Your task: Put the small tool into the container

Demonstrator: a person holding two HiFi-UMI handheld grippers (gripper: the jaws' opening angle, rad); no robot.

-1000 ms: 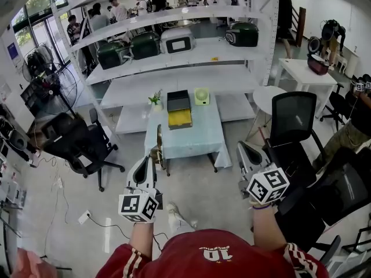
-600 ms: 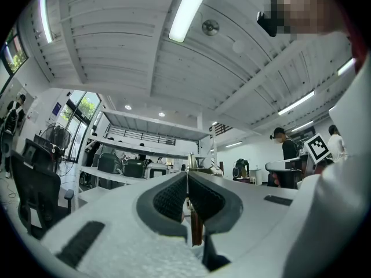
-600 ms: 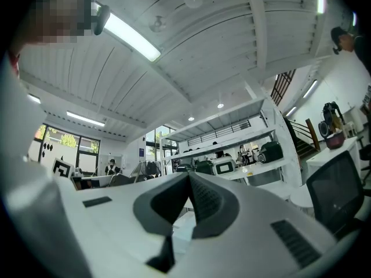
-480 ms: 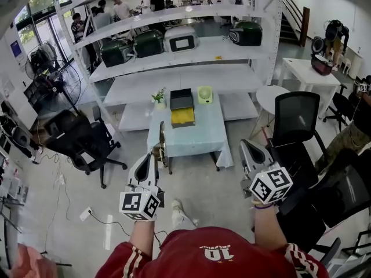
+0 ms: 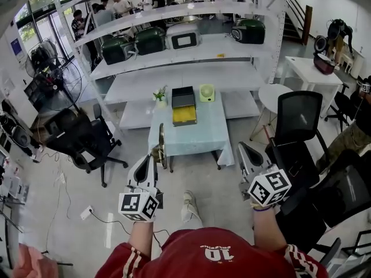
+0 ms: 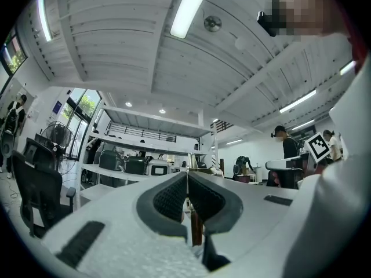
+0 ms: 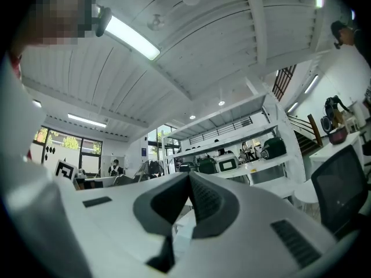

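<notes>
nearest is the person's red shirt (image 5: 214,259), with both arms held out ahead over the bare floor (image 5: 203,181) and one shoe (image 5: 189,206) between them; the left gripper (image 5: 148,158) points forward roughly level, and its own view shows the jaws together, tips meeting, with nothing between them; the right gripper (image 5: 242,147) is held the same way, jaws likewise closed and empty; neither is near anything it could take hold of.

further on stands the bench (image 5: 191,139) under a pale blue cloth, well apart from both grippers; on its far half sits the container (image 5: 181,97), a black open box with a yellow part (image 5: 184,116) touching its near side; a small potted plant (image 5: 160,94) stands just left of it and a pale green object (image 5: 204,92) just right; the small tool cannot be made out from here, being too small or hidden, so i cannot say whether it lies on the bench or already in the box.

beyond are white shelves (image 5: 174,74) carrying dark green appliances (image 5: 151,39), and black office chairs (image 5: 295,120) to either side.

my reading is that the task is at the approach, with no grasp begun; the next move calls for walking up to the bench, finding the tool, and opening one pair of jaws before reaching down for it.
</notes>
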